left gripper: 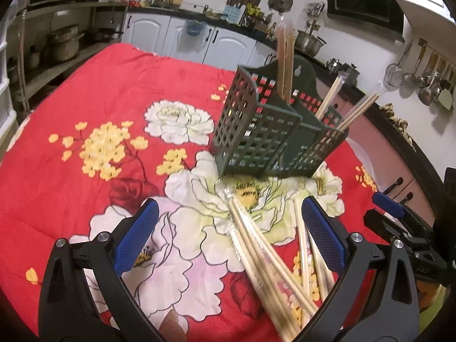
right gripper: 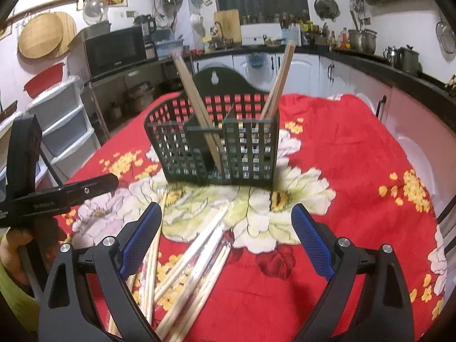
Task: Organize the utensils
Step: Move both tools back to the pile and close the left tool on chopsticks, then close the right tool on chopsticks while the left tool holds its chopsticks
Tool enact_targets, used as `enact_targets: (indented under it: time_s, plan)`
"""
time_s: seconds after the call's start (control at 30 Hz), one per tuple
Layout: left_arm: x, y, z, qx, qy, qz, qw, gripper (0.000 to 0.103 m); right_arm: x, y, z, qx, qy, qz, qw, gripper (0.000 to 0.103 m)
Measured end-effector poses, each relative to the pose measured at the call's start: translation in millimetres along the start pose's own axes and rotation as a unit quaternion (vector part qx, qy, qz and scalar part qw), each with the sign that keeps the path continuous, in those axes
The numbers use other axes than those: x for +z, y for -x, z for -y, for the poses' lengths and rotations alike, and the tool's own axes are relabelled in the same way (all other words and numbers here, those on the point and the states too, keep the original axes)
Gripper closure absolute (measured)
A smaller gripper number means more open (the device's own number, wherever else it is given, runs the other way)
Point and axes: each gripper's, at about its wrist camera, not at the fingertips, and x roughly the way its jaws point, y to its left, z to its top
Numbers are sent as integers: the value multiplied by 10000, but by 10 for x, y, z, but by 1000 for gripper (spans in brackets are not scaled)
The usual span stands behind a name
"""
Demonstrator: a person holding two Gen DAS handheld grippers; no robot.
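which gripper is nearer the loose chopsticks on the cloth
Too close to call. The left gripper and right gripper are both open, each with loose chopsticks lying between its fingers. Neither grips any.

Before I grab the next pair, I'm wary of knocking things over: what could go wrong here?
1. The loose chopsticks lie crossed in slippery wrap on the cloth; closing the open left gripper on one pair may drag or scatter others.
2. The holder stands on soft, wrinkled fabric and looks light; bumping it while inserting could tip it.
3. The chopsticks already inside lean outward and could catch the right gripper.
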Motion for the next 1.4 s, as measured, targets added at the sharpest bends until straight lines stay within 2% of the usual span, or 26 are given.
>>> enact_targets:
  time_s: [0.1, 0.3, 0.43, 0.57, 0.67, 0.83, 0.93, 1.0, 1.17, 1.27, 1.4]
  plan:
    - [-58, -58, -8, -3, -24, -141, 9999, 11, -44, -61, 9, 16, -21, -155, 9999, 14]
    - [-140, -138, -22, -68, -10, -348, 9994, 13, -96, -179, 0, 108, -25, -421, 9991, 25]
    - [-179, -196, -39, -150, 34, -512, 9986, 33, -106, -252, -15, 138, 13, -579, 9982, 34]
    - [-214, -280, -85, -246, 188, -695, 9971, 62, -105, -354, -16, 163, 7, -764, 9969, 44]
    - [-238, -358, -139, -339, 333, -857, 9952, 73, -103, -413, -13, 170, 17, -876, 9960, 47]
    - [-219, -414, -121, -417, 352, -938, 9941, 74, -71, -516, 7, 179, 7, -1083, 9940, 53]
    - [-221, -479, -91, -429, 282, -1001, 9937, 83, -60, -593, 6, 234, -9, -1212, 9924, 56]
    - [-218, -508, -94, -471, 313, -997, 9934, 83, -42, -635, 6, 280, -29, -1273, 9915, 56]
    - [-199, -538, -157, -476, 368, -1010, 9931, 95, 22, -739, 35, 300, -140, -1297, 9910, 59]
    - [-207, -544, -191, -500, 385, -1000, 9930, 96, 41, -829, 90, 342, -285, -1395, 9892, 63]
    - [-210, -536, -194, -540, 410, -984, 9928, 96, 52, -882, 160, 370, -413, -1439, 9880, 75]
